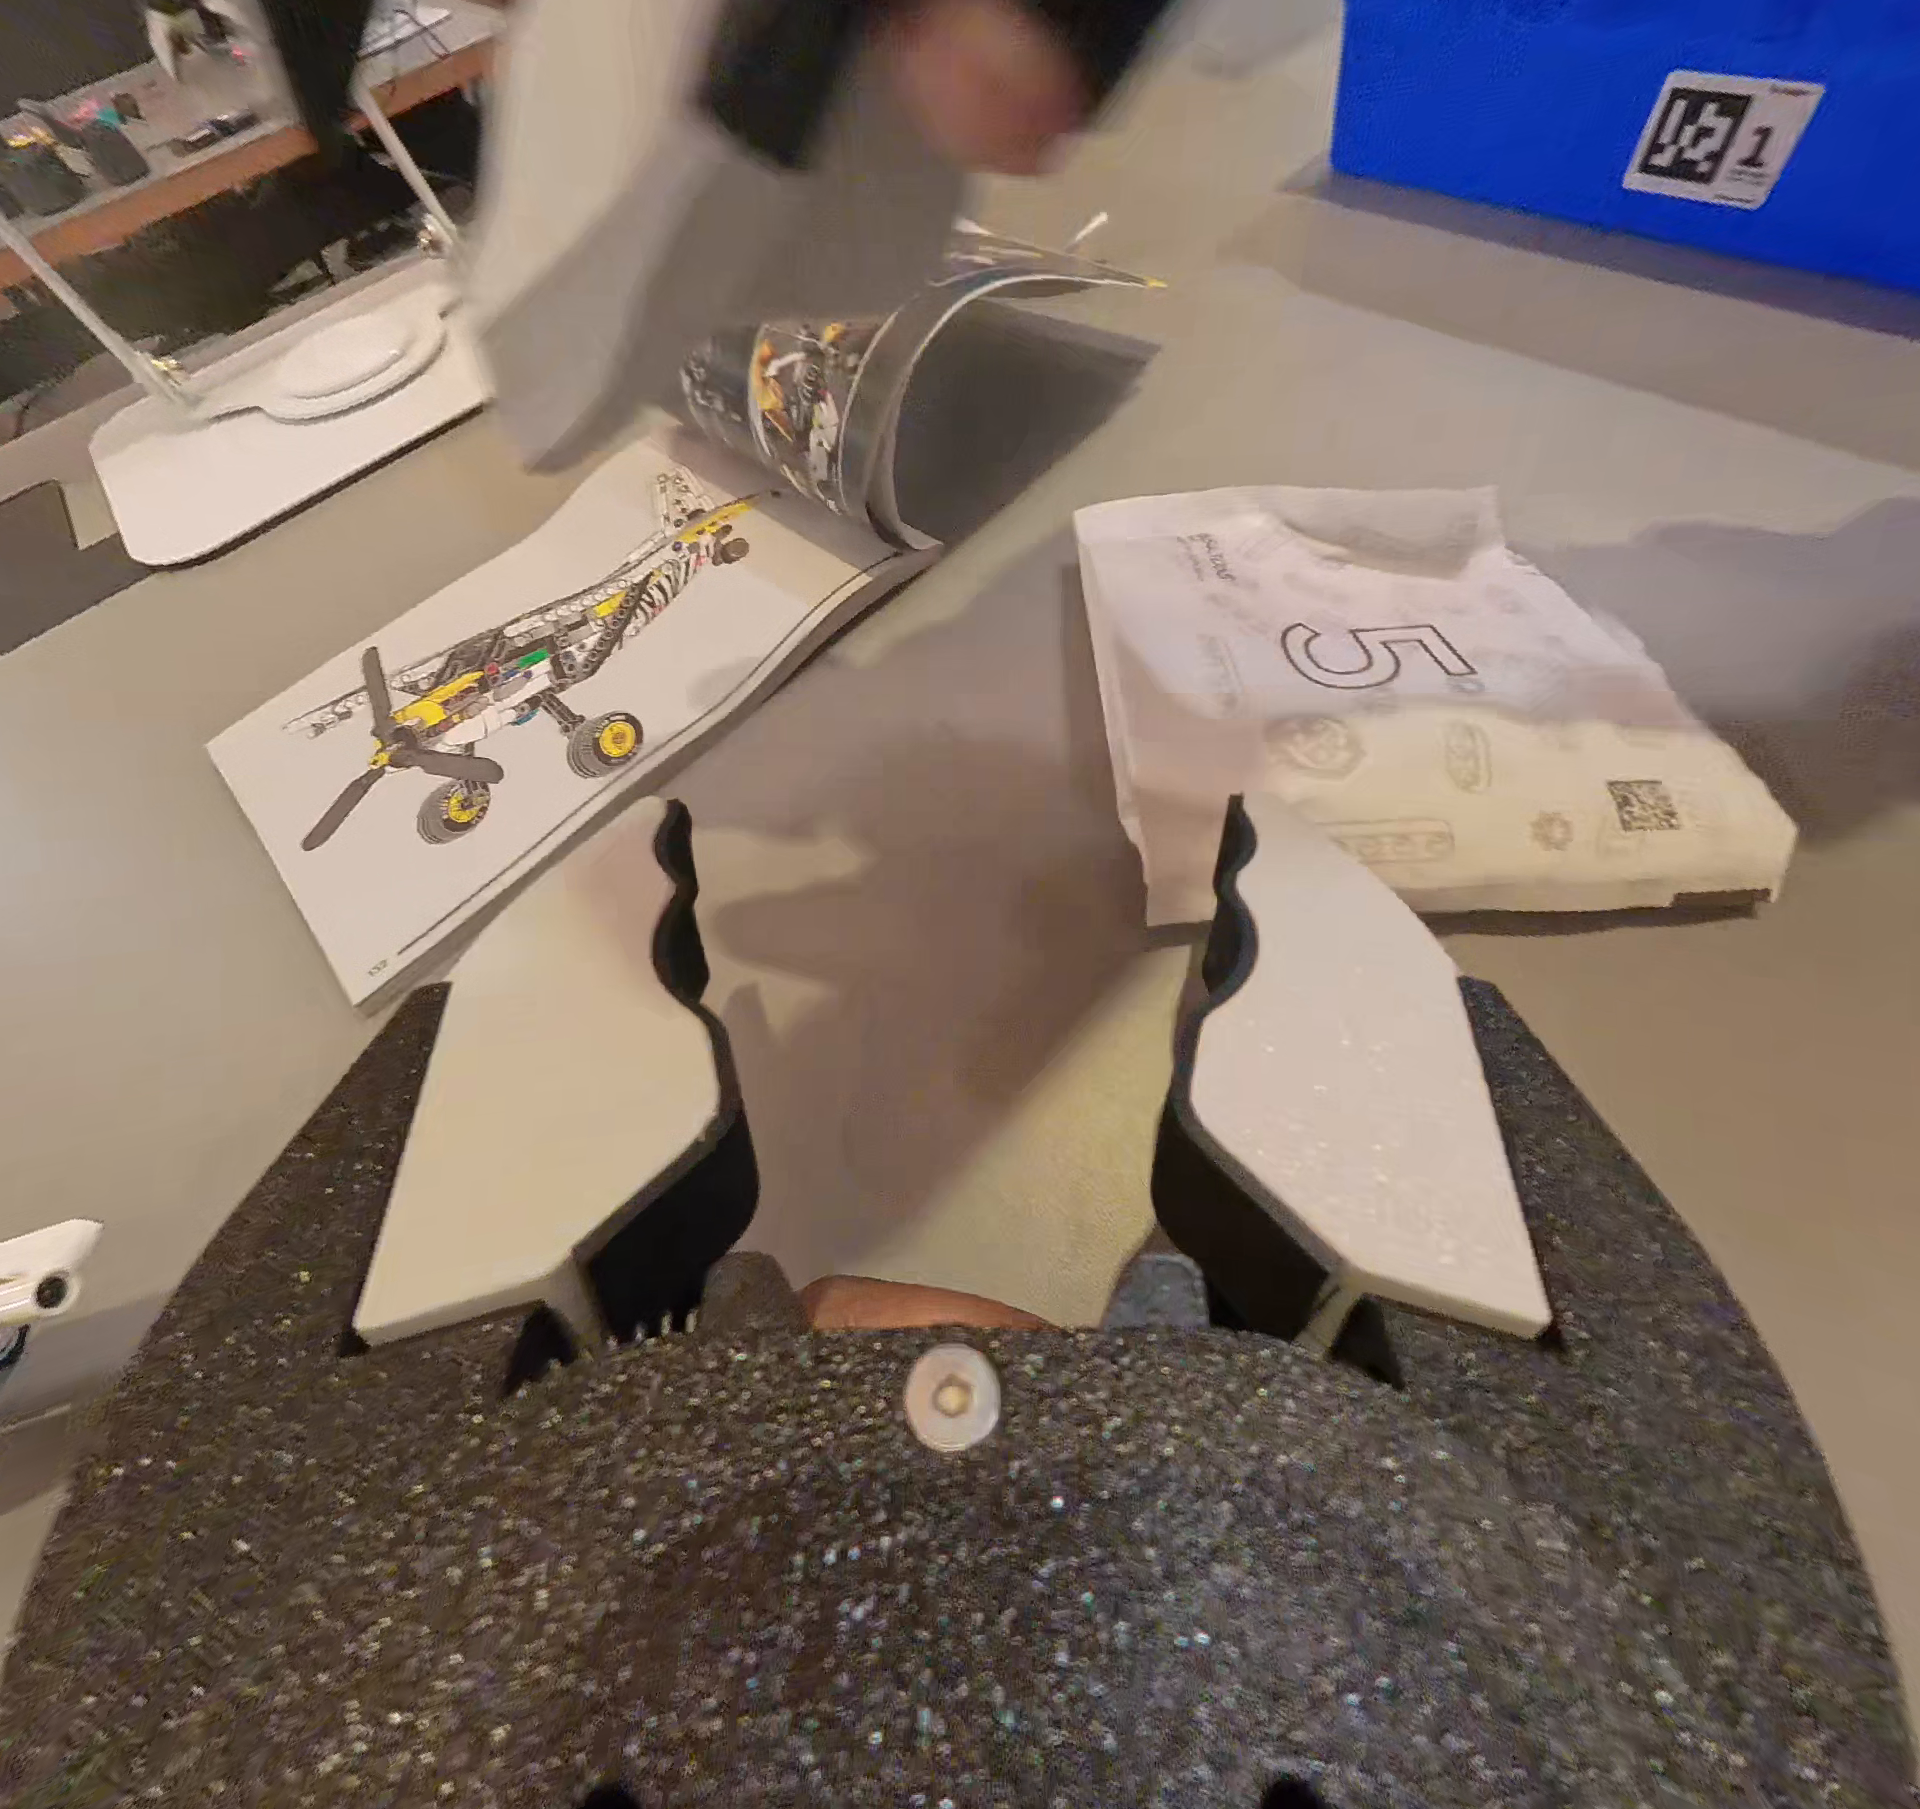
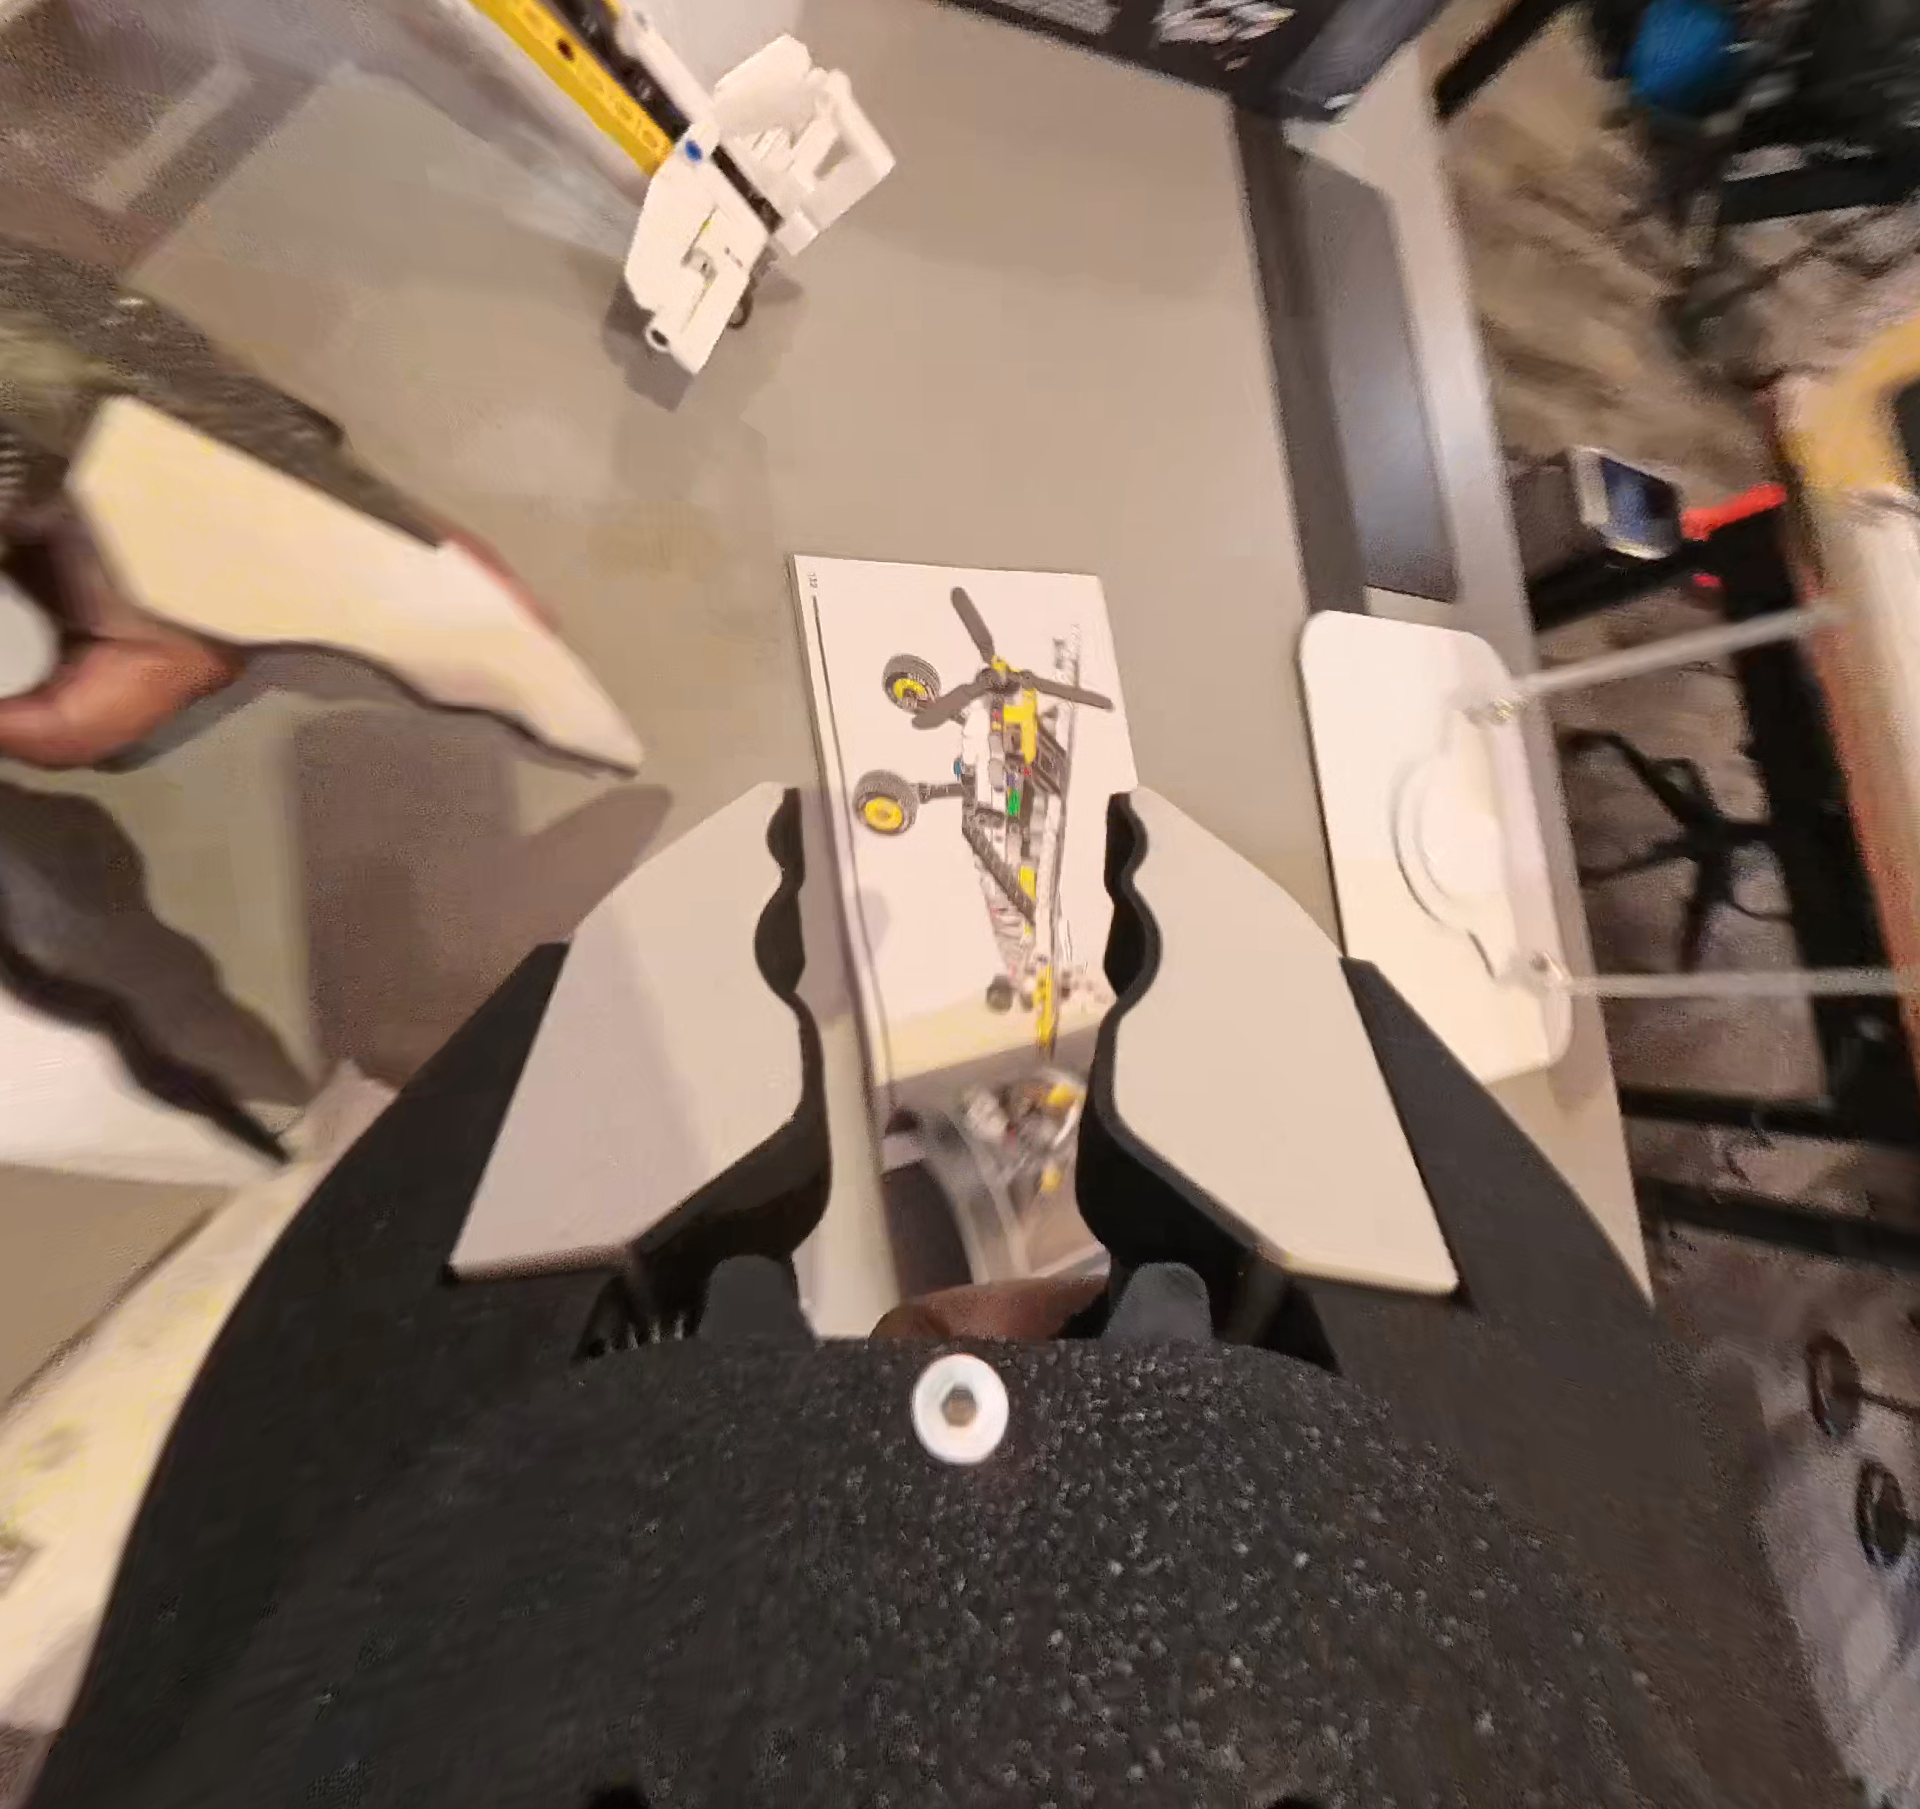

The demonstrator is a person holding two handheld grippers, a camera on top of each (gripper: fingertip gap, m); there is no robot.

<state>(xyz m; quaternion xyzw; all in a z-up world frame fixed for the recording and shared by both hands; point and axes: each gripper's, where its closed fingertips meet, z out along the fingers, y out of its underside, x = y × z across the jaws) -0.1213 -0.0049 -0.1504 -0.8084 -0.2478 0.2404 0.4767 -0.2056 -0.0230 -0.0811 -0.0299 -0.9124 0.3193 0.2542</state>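
In the left wrist view, a white lamp base (image 1: 281,450) is sitting at the bench's (image 1: 935,928) far left edge. Beside it an open booklet (image 1: 540,720) is lying flat, its near page showing a yellow, black and white propeller plane on big wheels; its far pages (image 1: 831,409) are curling upward, dark and glossy. The right gripper (image 1: 582,232), a pale blur with a hand behind it, is hanging over those pages. The left gripper (image 1: 951,824) is hovering low over bare bench near the middle, tilted down, its fingers (image 1: 675,886) spread wide with nothing between them. To its right a crumpled white paper bag (image 1: 1403,710) is lying just past the right fingertip. A blue box (image 1: 1621,45) is standing at the far right corner.

In the right wrist view, the left gripper (image 2: 343,596) is reaching in from the left. A white and yellow model (image 2: 727,190) is resting toward the far edge. The right gripper's fingers (image 2: 1132,876) are standing apart above the plane page, not visibly pressing on it.
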